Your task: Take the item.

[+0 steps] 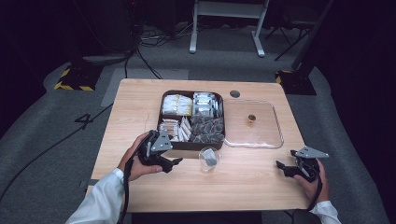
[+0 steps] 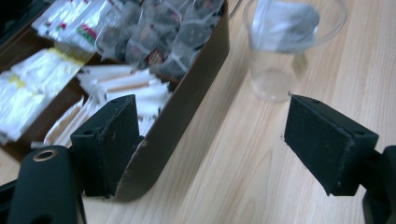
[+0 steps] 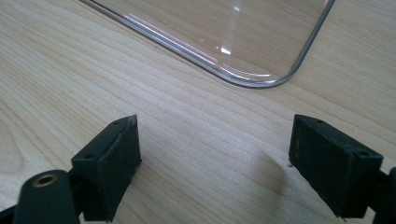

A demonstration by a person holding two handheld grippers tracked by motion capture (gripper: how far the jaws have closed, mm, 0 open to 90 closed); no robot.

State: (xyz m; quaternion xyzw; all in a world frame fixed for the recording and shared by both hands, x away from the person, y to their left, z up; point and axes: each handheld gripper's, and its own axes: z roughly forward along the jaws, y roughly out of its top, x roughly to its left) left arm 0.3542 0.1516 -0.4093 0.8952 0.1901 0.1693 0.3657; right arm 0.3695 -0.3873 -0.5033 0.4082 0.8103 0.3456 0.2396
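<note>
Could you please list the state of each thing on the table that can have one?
Left claw: open, holding nothing.
Right claw: open, holding nothing.
Clear cup: upright, a sachet inside.
Brown box: uncovered, compartments filled with packets.
Clear lid: flat on the table beside the box.

Upright clear cup (image 1: 208, 159) holding tea bag (image 1: 210, 157)

1. Brightly lit at the centre of the high view, on the wooden table (image 1: 140, 107); near black along the upper corners and both side edges.
2. Soft and low in detail throughout the high view.
3. Streaked with white glare along the clear tray (image 3: 243, 80) rim, upper middle of the right gripper view.
4. Faintly shadowed under the jaws, lower right there.
5. Blurred at the clear cup (image 2: 285, 46), upper right of the left gripper view; overexposed white packets (image 2: 28, 88) at left.
</note>
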